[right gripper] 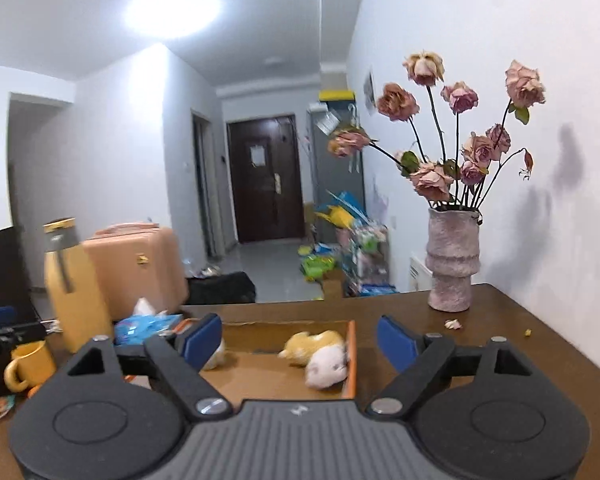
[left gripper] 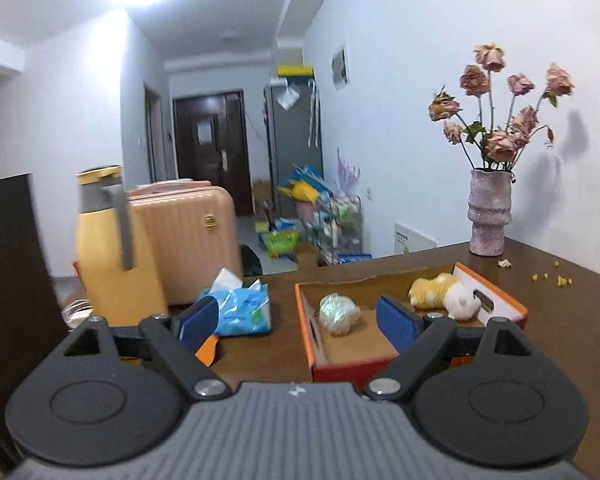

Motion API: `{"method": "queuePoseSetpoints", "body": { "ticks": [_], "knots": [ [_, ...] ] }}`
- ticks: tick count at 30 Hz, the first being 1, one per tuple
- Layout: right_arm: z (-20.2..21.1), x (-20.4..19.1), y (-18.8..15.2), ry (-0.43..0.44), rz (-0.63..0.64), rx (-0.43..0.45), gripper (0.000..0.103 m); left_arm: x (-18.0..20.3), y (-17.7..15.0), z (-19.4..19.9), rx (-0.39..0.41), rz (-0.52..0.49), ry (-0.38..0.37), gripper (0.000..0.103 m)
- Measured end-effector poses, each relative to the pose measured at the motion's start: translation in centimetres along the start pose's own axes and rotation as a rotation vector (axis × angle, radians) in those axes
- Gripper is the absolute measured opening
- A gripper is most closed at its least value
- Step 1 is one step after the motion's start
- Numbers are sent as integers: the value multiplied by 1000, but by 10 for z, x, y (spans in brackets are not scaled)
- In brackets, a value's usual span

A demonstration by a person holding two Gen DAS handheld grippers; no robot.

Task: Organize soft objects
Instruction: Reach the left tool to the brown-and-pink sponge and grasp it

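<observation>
An orange cardboard box [left gripper: 305, 320] stands on the brown table [left gripper: 560, 320]. Inside lie a pale green-white soft toy [left gripper: 338, 313] at the left and a yellow and white plush [left gripper: 446, 294] at the right. My left gripper [left gripper: 296, 322] hovers open in front of the box with nothing between its blue pads [left gripper: 198, 320]. In the right wrist view the same box [right gripper: 351, 356] holds the yellow and white plush [right gripper: 320, 354]; the pale toy [right gripper: 216, 354] peeks from behind the left finger. My right gripper [right gripper: 300, 344] is open and empty.
A blue tissue pack [left gripper: 246, 308] lies left of the box, beside a yellow thermos [left gripper: 112, 248]. A pink vase of dried roses [left gripper: 490, 216] stands at the table's back right by the wall. A yellow mug [right gripper: 30, 364] sits at the left. Petal crumbs [left gripper: 552, 278] dot the table.
</observation>
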State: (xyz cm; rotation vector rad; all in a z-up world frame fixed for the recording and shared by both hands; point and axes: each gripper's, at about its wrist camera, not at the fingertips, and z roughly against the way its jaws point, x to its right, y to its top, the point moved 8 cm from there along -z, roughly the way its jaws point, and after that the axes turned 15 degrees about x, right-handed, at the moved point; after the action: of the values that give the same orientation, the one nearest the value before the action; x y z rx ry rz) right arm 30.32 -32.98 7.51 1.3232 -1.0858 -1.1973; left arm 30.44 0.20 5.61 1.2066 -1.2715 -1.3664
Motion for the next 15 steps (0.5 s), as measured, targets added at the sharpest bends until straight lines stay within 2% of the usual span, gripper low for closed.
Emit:
{"method": "queuePoseSetpoints", "body": {
  "ticks": [5, 9, 12, 15],
  "knots": [
    [60, -30, -39, 66, 21, 36, 87, 0, -33, 60, -25, 64, -2, 91],
    [95, -42, -75, 109, -26, 1, 87, 5, -56, 95, -53, 77, -4, 91],
    [110, -46, -97, 135, -64, -55, 87, 8, -66, 102, -91, 108, -36, 91],
    [110, -50, -102, 135, -32, -76, 87, 11, -68, 98, -92, 95, -39, 91]
  ]
}}
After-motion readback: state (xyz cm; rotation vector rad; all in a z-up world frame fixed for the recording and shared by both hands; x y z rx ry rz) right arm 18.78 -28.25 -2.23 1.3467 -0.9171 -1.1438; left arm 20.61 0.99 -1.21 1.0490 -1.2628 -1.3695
